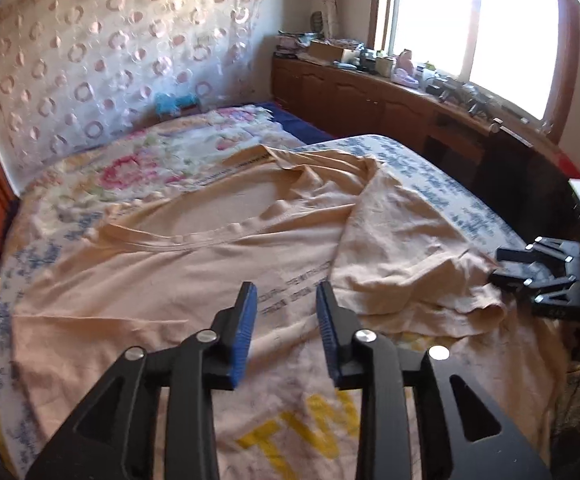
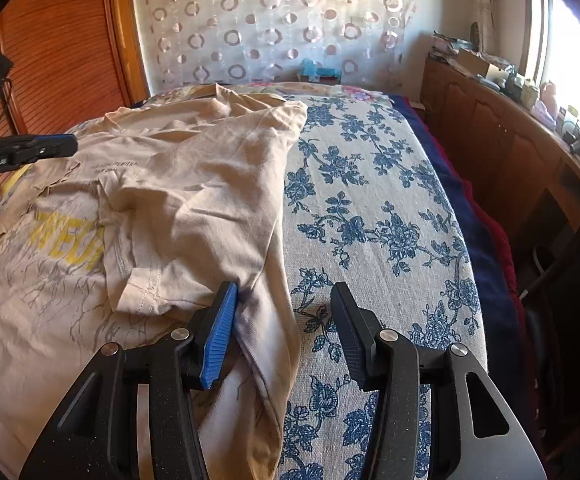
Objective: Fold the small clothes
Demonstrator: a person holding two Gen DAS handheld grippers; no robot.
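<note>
A bed [image 2: 370,208] under a blue-flowered cover fills the middle of both views, and the beige T-shirt [image 1: 217,272] lies spread on it, its right side already folded inward as a loose, rumpled flap with the sleeve lying on top. The left gripper [image 1: 285,320] hovers over the shirt's centre, jaws partly open and empty. The right gripper [image 2: 283,320] sits at lower centre of its view, jaws about half open, straddling the folded edge without pinching it. The likely trouble: a grab here could catch only one layer, dragging the flap askew. The shirt's near hem is cut off, and its printed lettering is unreadable.
</note>
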